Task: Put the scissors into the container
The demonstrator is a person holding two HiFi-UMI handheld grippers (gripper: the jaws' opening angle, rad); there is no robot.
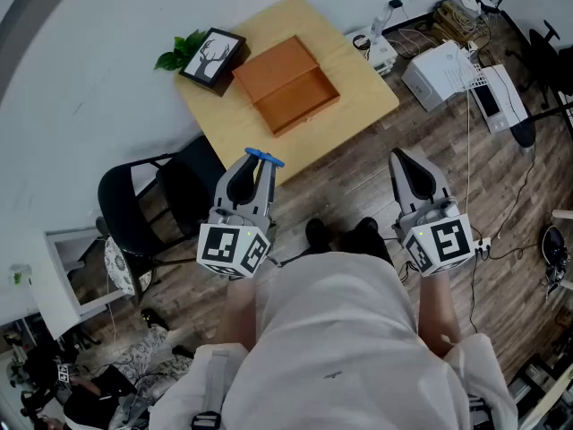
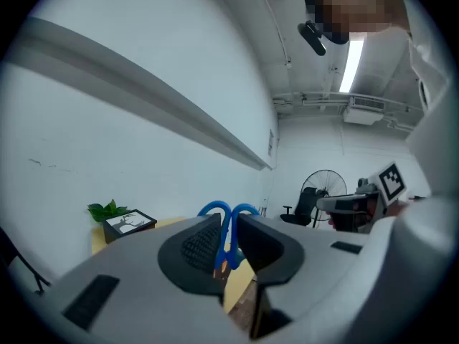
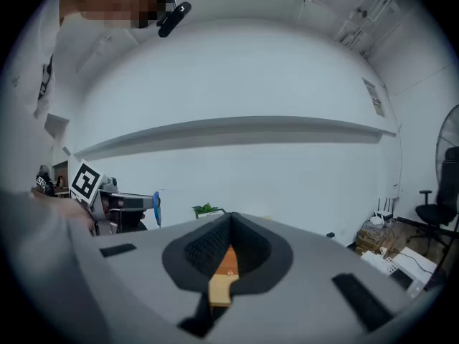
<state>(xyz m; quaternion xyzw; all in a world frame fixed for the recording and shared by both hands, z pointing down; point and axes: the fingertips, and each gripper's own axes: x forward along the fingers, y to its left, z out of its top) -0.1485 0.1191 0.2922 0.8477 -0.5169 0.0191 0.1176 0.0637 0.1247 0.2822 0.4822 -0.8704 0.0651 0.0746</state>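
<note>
Half done: left tool (image 1: 251, 167) clamps the scissors (image 1: 265, 158), right tool (image 1: 403, 159) pinched shut on nothing, container (image 1: 304, 101) lies well ahead.

I'm standing in a plain, office-like workroom: white walls, a plank floor (image 1: 358, 186), a small wooden counter (image 1: 367, 92), a black chair (image 1: 134, 209), tangled cables (image 1: 457, 12) by the wall, a standing fan (image 2: 326, 185) and a strip light (image 2: 351, 56) overhead.

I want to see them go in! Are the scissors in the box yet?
Not yet. The scissors are out, pinched in the left gripper, short of the open box on the table.
</note>
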